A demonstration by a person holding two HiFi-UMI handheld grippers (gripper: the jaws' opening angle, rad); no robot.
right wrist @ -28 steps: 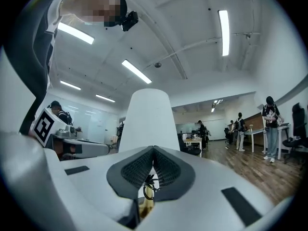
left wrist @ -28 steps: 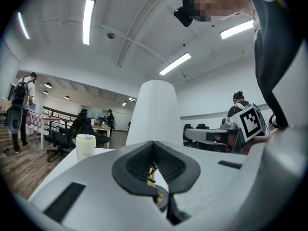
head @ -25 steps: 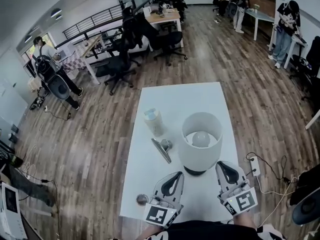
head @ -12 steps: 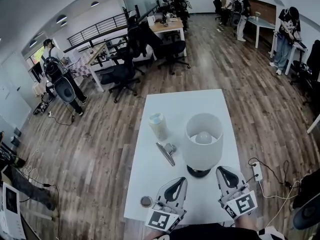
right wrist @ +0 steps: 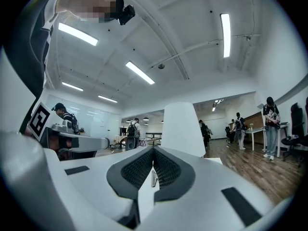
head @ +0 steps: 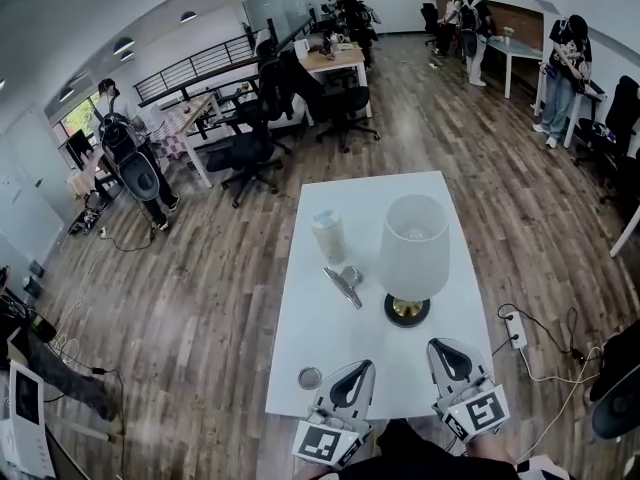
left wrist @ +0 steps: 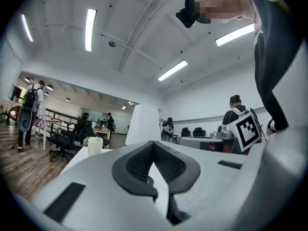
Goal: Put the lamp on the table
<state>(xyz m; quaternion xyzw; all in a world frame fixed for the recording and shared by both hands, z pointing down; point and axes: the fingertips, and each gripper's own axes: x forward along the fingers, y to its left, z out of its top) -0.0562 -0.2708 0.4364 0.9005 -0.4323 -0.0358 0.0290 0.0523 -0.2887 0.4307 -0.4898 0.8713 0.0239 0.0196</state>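
Note:
The lamp, with a white cone shade (head: 414, 248) on a round dark and gold base (head: 407, 311), stands upright on the white table (head: 370, 193), right of its middle. Both grippers hover at the table's near edge, apart from the lamp. My left gripper (head: 345, 388) is shut with nothing in it. My right gripper (head: 452, 360) is shut and empty too. The shade (left wrist: 142, 124) rises beyond the closed tips of the left gripper (left wrist: 153, 143) in the left gripper view. In the right gripper view the shade (right wrist: 182, 126) stands behind the right gripper (right wrist: 153, 149).
A pale cup (head: 329, 236) and a metal piece (head: 345, 283) lie left of the lamp. A small round lid (head: 310, 377) sits near the front left corner. A power strip (head: 517, 330) with cables lies on the floor at right. Office chairs (head: 250, 153) and people stand farther off.
The head view has pulled back and up, so the lamp shows from the side instead of from above. Both grippers have drawn back to the table's near edge, still shut.

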